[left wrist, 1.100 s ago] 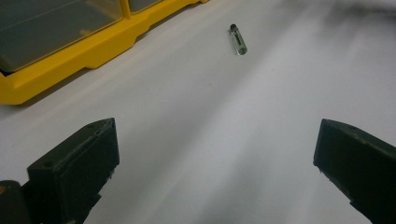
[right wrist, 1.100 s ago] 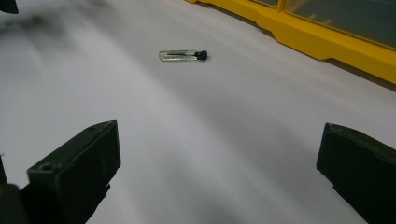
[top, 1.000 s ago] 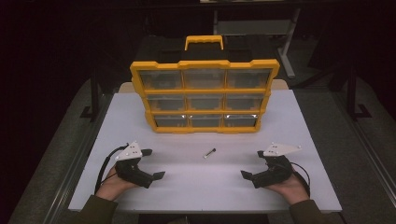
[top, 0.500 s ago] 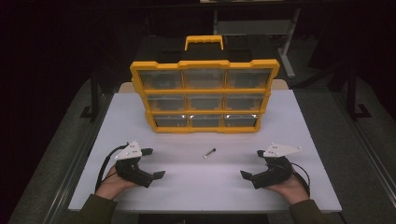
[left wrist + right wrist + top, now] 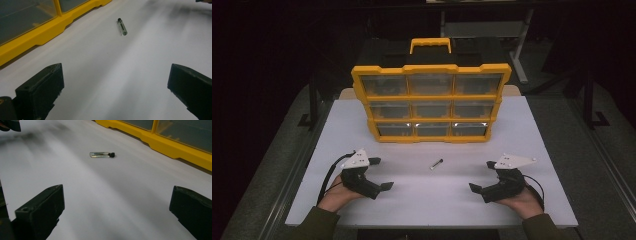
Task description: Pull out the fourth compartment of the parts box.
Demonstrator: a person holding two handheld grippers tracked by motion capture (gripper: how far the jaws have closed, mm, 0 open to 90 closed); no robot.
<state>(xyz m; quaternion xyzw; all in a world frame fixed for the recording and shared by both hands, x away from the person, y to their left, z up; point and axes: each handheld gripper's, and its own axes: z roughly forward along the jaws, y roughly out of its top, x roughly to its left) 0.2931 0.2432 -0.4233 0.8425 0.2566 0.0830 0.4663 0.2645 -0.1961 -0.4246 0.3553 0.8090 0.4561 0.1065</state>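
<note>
We are resting both tongs, left (image 5: 380,174) and right (image 5: 481,176), wide and empty on the table (image 5: 422,200), eyeing the vial (image 5: 436,163) lying between and just ahead of them, judging a reach and pinch comes next.

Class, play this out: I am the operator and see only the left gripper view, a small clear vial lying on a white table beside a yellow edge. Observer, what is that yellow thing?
Observer: A yellow organizer case with a carry handle, propped up at the far side of the table, nine clear-fronted compartments facing the person.
Operator: Where is the other gripper?
Observer: The right gripper rests low on the table at the near right, jaws open, pointing inward.
Operator: Is the vial between the two grippers?
Observer: Roughly; the vial lies near the middle, slightly beyond both, untouched. The left gripper is open too.
</note>
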